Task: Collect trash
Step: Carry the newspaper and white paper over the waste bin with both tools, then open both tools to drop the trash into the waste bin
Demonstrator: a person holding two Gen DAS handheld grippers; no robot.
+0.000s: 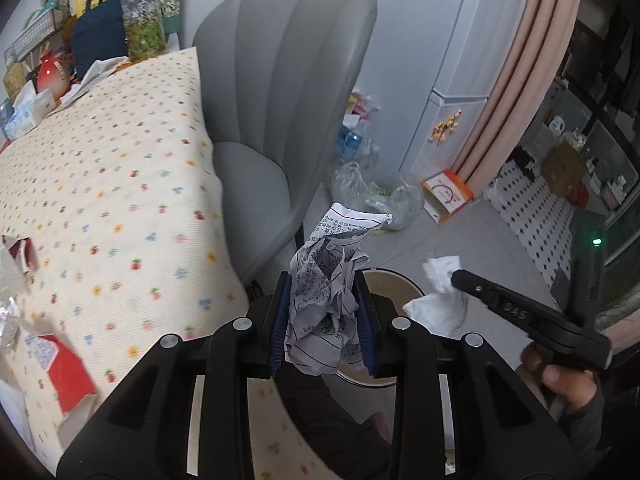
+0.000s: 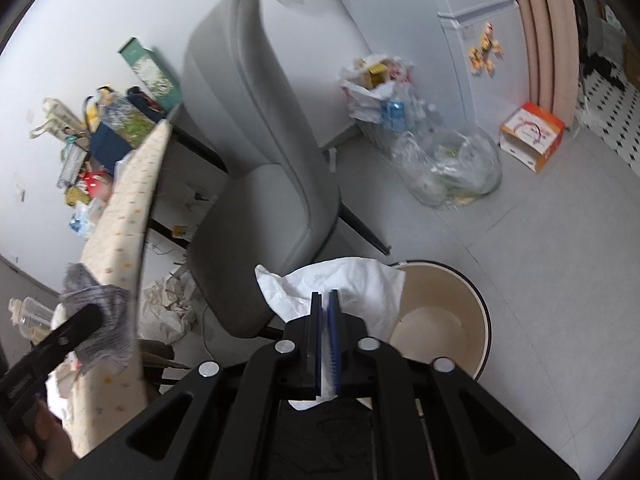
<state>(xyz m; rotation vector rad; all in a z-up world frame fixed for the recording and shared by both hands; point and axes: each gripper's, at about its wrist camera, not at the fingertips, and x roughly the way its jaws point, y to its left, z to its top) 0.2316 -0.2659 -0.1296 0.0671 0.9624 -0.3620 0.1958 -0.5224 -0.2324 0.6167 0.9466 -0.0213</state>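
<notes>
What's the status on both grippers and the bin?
Left gripper shut on crumpled printed paper. Right gripper shut on white tissue. Bin open on floor just ahead, below both. Grey chair beside it, not blocking.

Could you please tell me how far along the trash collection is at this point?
Nothing visible in the bin yet. In hand: the left hand-held gripper clamps a crumpled printed paper, and the right hand-held gripper pinches a white tissue at the bin's rim. Left: dropping both, then the red-and-white wrappers on the tablecloth.
</notes>
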